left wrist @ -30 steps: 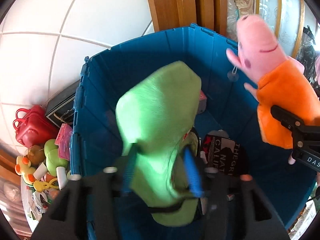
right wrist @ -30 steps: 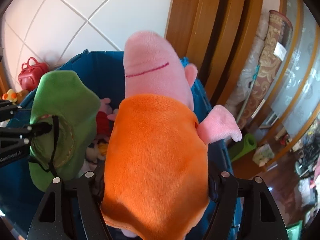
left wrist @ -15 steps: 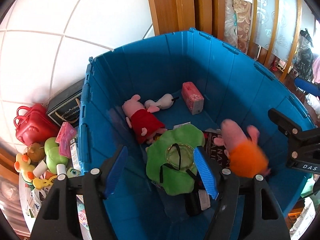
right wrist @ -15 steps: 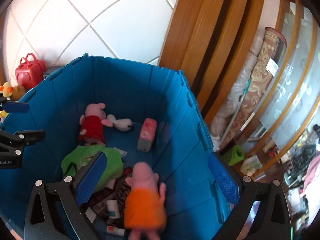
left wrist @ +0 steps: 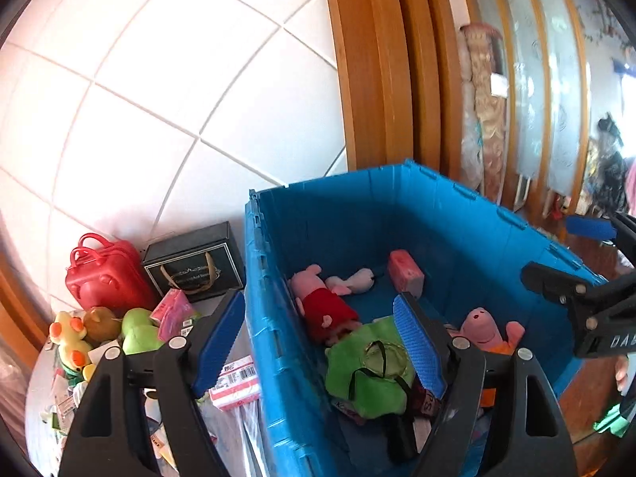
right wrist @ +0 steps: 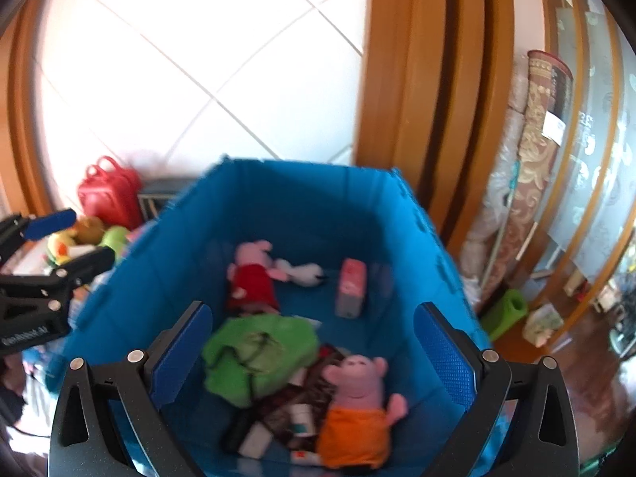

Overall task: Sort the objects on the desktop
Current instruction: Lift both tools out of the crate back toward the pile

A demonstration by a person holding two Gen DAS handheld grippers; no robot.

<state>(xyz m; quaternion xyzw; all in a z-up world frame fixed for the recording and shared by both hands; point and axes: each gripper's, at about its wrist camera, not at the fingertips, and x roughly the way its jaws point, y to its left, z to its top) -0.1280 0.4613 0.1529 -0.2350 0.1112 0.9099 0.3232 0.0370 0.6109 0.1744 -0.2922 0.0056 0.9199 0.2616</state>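
Observation:
A blue crate [left wrist: 278, 278] [right wrist: 190, 238] holds a green hat [left wrist: 365, 373] [right wrist: 258, 349], an orange-dressed pink pig plush [left wrist: 489, 330] [right wrist: 353, 409], a red-dressed pig plush [left wrist: 322, 306] [right wrist: 252, 278], a white plush [right wrist: 302, 270], a pink box [left wrist: 405, 276] [right wrist: 349, 290] and small packets. My left gripper [left wrist: 324, 338] is open and empty, above the crate's left wall. My right gripper [right wrist: 314, 353] is open and empty above the crate.
Left of the crate lie a red toy suitcase [left wrist: 107, 274] [right wrist: 109, 194], a black gift box [left wrist: 194, 266], a yellow duck [left wrist: 69, 338], green plush [left wrist: 137, 330] and packets. Tiled wall behind; wooden door frame [left wrist: 381, 79] and rolled rugs [right wrist: 532, 159] to the right.
Both grippers opened; the green hat and the orange pig dropped into the crate. Both grippers have since pulled back and up, the left shifting leftward over the crate wall.

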